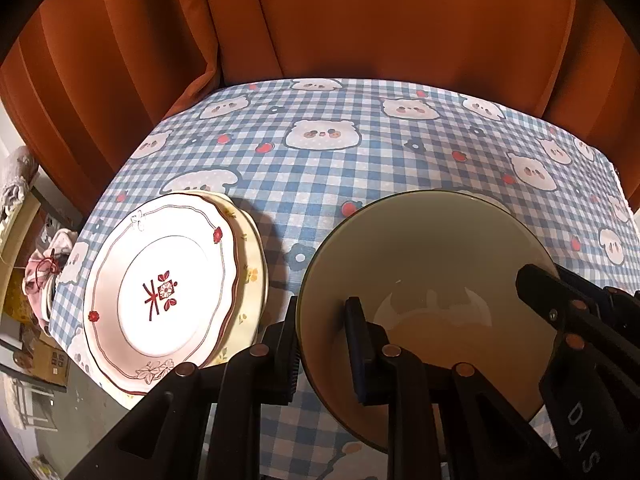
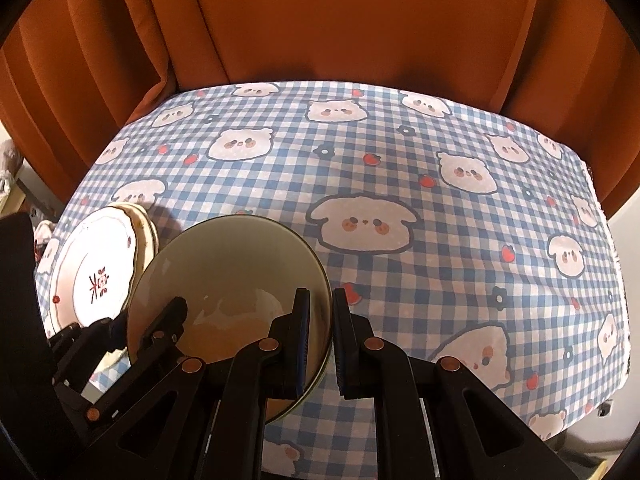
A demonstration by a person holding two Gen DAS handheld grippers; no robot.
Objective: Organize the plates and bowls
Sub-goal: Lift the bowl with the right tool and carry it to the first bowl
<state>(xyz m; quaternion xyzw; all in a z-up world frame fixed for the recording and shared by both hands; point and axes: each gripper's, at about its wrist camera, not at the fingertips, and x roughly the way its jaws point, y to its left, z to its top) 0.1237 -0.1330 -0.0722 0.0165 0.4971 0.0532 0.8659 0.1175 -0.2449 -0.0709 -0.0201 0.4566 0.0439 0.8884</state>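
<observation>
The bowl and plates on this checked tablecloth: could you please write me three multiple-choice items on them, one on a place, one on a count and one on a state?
1. Where does the stack of plates lie relative to the bowl, in the left wrist view?
A. To its left
B. To its right
C. Inside it

2. How many grippers have fingers at the bowl's rim?
A. None
B. One
C. Two

3. What does the bowl hold?
A. Soup
B. Nothing
C. A spoon

Answers:
1. A, the plates sit left of the bowl on the tablecloth.
2. C, the left gripper straddles the left rim and the right gripper the right rim, one finger inside and one outside each.
3. B, its glazed inside shows only reflections.
</observation>
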